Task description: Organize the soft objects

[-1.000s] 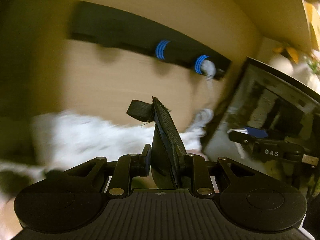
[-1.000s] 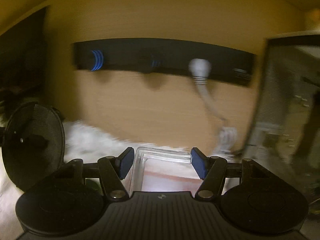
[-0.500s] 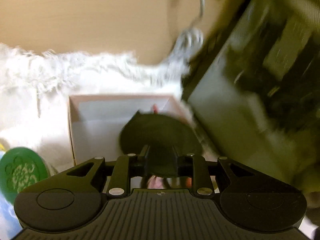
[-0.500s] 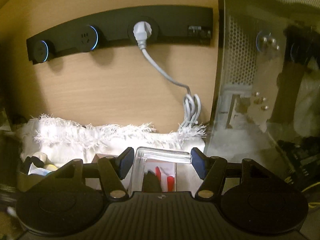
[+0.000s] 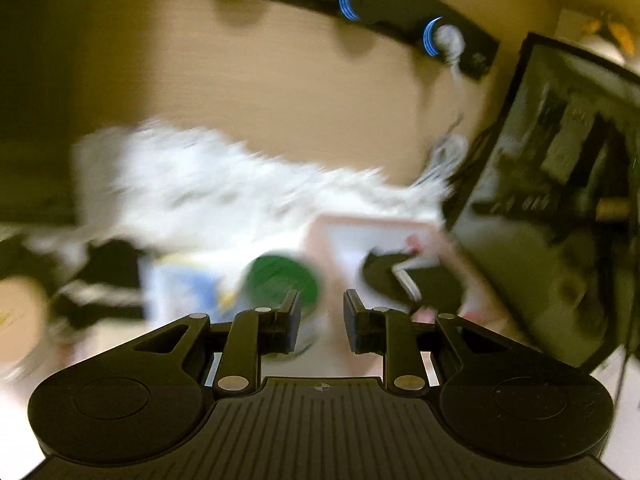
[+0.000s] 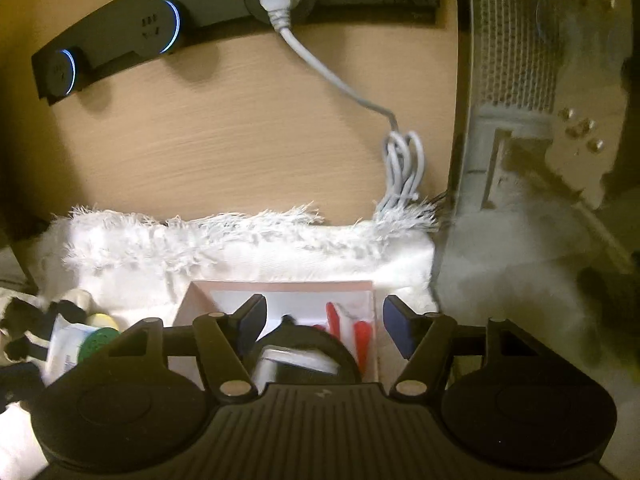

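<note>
A pink-rimmed box [image 6: 280, 283] stands on a white fringed cloth [image 6: 240, 248]. In it lie a black round pad [image 6: 308, 338], a clear plastic piece [image 6: 296, 360] on top of the pad, and some red pieces [image 6: 362, 340]. My right gripper [image 6: 325, 316] hovers over the box. Its jaws are opening, wide apart, and the pads touch nothing. In the blurred left wrist view the box [image 5: 360, 224] with the black pad [image 5: 436, 284] is ahead to the right. My left gripper [image 5: 322, 320] has a narrow gap with nothing in it.
A green disc [image 5: 282, 280] and a white-and-blue packet [image 5: 180, 284] lie left of the box, with dark items further left. A black power strip [image 6: 120, 40] with a white cable [image 6: 400, 160] is on the wooden back wall. A glass-sided computer case [image 6: 520, 80] stands at the right.
The left gripper let go of the black pad, which now lies in the pink box, and drew back. The right gripper released the clear piece onto the pad, its jaws wider.
</note>
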Action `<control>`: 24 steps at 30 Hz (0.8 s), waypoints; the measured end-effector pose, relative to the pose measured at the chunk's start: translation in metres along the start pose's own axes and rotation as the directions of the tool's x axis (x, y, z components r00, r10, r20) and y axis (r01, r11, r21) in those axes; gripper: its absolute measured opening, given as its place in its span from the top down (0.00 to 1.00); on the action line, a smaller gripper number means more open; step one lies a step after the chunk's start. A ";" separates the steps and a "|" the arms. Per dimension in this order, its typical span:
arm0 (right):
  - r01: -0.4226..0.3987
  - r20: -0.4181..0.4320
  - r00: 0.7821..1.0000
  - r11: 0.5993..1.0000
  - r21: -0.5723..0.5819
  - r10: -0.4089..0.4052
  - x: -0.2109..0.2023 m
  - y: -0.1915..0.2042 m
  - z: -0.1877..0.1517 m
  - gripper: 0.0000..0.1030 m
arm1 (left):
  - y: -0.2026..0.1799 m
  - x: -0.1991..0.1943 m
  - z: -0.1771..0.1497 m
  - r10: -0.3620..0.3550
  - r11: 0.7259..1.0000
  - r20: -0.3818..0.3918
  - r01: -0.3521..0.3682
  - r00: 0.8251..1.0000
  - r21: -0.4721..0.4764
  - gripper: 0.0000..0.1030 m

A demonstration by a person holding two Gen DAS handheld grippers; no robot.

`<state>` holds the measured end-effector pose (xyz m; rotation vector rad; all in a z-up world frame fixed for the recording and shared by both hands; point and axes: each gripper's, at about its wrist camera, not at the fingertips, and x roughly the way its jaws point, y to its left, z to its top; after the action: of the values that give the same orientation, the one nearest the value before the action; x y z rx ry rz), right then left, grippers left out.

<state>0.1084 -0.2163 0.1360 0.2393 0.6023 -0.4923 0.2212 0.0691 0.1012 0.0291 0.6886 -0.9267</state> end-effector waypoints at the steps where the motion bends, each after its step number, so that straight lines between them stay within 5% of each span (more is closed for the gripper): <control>1: 0.013 0.002 1.000 1.000 -0.018 -0.013 -0.002 0.004 -0.001 0.36 | 0.005 -0.008 -0.004 0.025 1.000 -0.007 -0.025 1.000 0.000 0.75; 9: -0.045 0.003 0.999 0.988 -0.148 0.046 -0.011 0.066 -0.024 0.36 | 0.072 -0.076 -0.040 0.154 0.977 -0.003 -0.153 0.988 -0.150 0.75; 13: -0.163 -0.060 0.986 0.971 -0.174 0.155 -0.014 0.111 -0.030 0.36 | 0.128 -0.112 -0.033 0.273 0.927 0.064 -0.244 0.960 -0.285 0.75; 16: -0.256 -0.118 0.964 0.947 -0.192 0.237 -0.016 0.147 -0.033 0.36 | 0.171 -0.119 -0.019 0.339 0.884 0.037 -0.305 0.940 -0.355 0.75; 19: -0.317 -0.167 0.944 0.923 -0.219 0.285 -0.017 0.183 -0.038 0.36 | 0.218 -0.105 -0.005 0.314 0.859 -0.067 -0.313 0.947 -0.404 0.75; 24: -0.409 -0.246 0.901 0.889 -0.205 0.358 -0.013 0.228 -0.037 0.36 | 0.263 -0.093 0.011 0.227 0.816 -0.054 -0.220 0.973 -0.535 0.75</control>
<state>0.1973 -0.0024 0.1309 0.1614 0.7875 -0.0011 0.3847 0.2949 0.0922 -0.3916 0.8957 -0.4796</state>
